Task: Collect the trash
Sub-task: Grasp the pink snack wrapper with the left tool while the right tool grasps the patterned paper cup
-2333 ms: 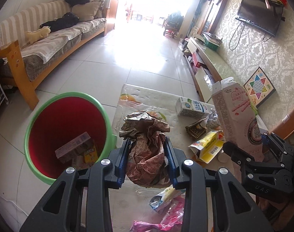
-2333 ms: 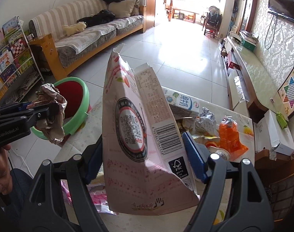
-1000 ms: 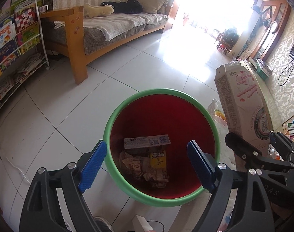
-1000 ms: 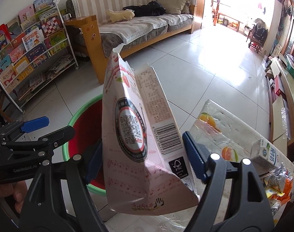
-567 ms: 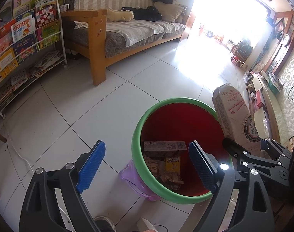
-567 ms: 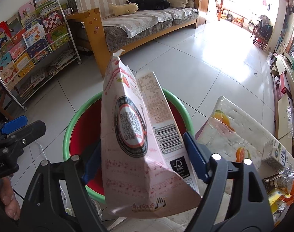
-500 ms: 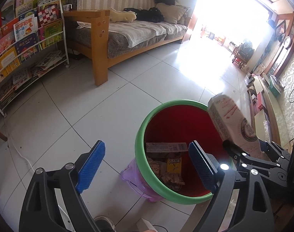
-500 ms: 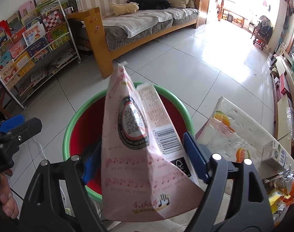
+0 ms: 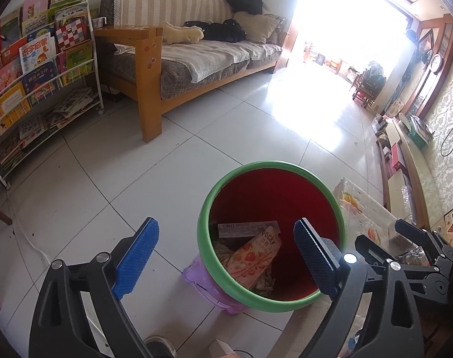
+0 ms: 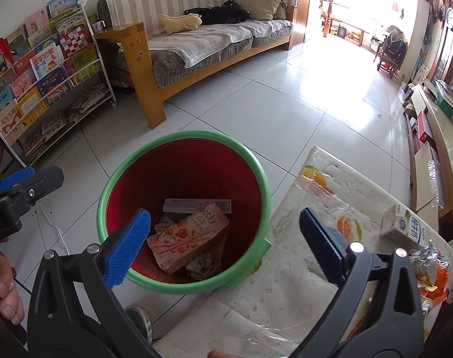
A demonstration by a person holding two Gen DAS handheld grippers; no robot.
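Pink Pocky carton (image 10: 188,236) now lying in bin (image 10: 178,140), right tongs (image 10: 223,238) just opened empty, left tongs (image 9: 226,253) spread empty

The left gripper (image 9: 226,252) is pointing steeply downward, its blue-padded jaws standing wide apart with nothing between them; they have just been opening a little further. The right gripper (image 10: 223,238) is tilting down at much the same angle, and its jaws have just been springing wide, the pads gripping nothing. In the right wrist view the left gripper is reaching in from the left edge, and the person's left hand (image 10: 4,286) is wrapping its handle, fingertips showing at the near left. In the left wrist view the right gripper is sitting at the right edge.
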